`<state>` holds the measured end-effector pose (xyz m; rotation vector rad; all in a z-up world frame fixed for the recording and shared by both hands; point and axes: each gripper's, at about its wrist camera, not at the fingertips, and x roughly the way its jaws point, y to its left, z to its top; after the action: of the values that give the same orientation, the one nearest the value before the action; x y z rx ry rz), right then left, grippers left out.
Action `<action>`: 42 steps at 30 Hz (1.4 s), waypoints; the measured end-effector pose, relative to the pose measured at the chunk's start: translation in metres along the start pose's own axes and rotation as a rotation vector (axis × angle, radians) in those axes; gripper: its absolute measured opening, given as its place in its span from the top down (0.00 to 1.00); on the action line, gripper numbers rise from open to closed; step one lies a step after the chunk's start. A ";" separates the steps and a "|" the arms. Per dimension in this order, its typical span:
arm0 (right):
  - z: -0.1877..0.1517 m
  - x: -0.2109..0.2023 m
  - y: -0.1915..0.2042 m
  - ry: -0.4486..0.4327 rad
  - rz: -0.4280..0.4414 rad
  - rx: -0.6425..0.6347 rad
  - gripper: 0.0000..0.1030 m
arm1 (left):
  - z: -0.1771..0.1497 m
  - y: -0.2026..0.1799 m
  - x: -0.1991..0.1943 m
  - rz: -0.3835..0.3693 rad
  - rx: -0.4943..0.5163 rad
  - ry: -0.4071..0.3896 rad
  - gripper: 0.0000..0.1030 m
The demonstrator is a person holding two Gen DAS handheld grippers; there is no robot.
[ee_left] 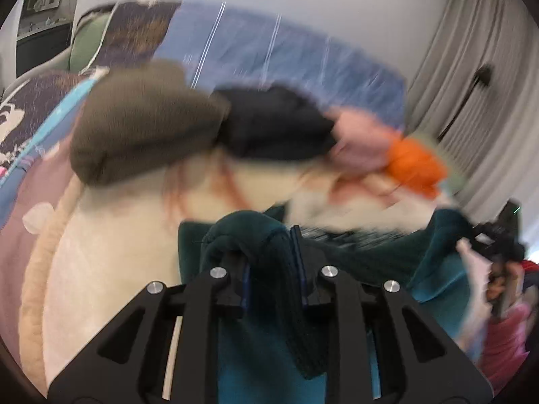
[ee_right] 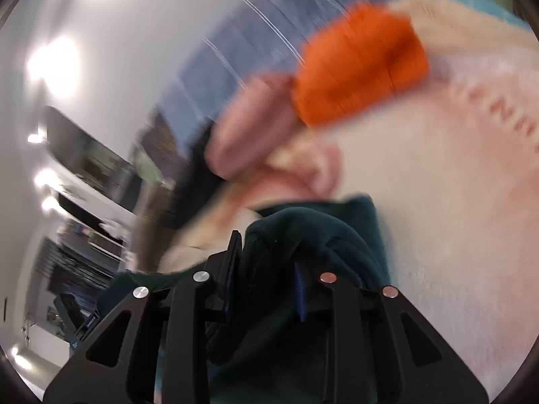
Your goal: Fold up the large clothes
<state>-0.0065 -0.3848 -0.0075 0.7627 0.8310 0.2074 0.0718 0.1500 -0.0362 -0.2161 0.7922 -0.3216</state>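
Garment in hand: dark teal knit garment [ee_left: 363,252], bunched and hanging between the two grippers, lower centre of both views; not yet laid flat.
Left hand-held gripper [ee_left: 273,269]: clenched on a thick fold of the teal garment, fabric filling the gap between its jaws.
Right hand-held gripper [ee_right: 266,269]: likewise clamped on a gathered edge of the same garment; it also appears at the right edge of the left view, with the cloth stretching toward it.
Work surface: a bed with a cream blanket [ee_left: 111,262], occupying the lower left of the left view and the right half of the right view.
Stacked items: brown bundle [ee_left: 141,124], black bundle [ee_left: 276,124], pink bundle [ee_right: 249,128] and orange bundle [ee_right: 357,67], ranged in a row across mid-frame; apparently folded, though motion blur hides detail.
Progress (judged): several pieces seem finished; the teal garment is at the start of its fold, with spreading, folding and placing remaining.
Image quality: both views strongly blurred.
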 end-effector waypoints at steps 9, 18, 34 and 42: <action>0.016 -0.039 -0.003 0.038 0.285 0.060 0.42 | 0.005 0.030 -0.030 -0.243 -0.158 -0.007 0.69; -0.002 -0.090 0.046 -0.191 -0.002 -0.333 0.13 | 0.000 -0.004 -0.114 -0.296 -0.015 -0.187 0.09; 0.022 0.041 0.066 0.089 -0.168 -0.686 0.14 | 0.033 0.011 0.052 -0.126 0.038 0.147 0.21; 0.026 0.044 0.071 0.022 -0.205 -0.708 0.89 | 0.038 0.008 0.044 -0.076 0.071 0.050 0.87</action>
<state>0.0505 -0.3272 0.0264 0.0109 0.7783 0.3029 0.1293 0.1439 -0.0418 -0.1727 0.8215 -0.4278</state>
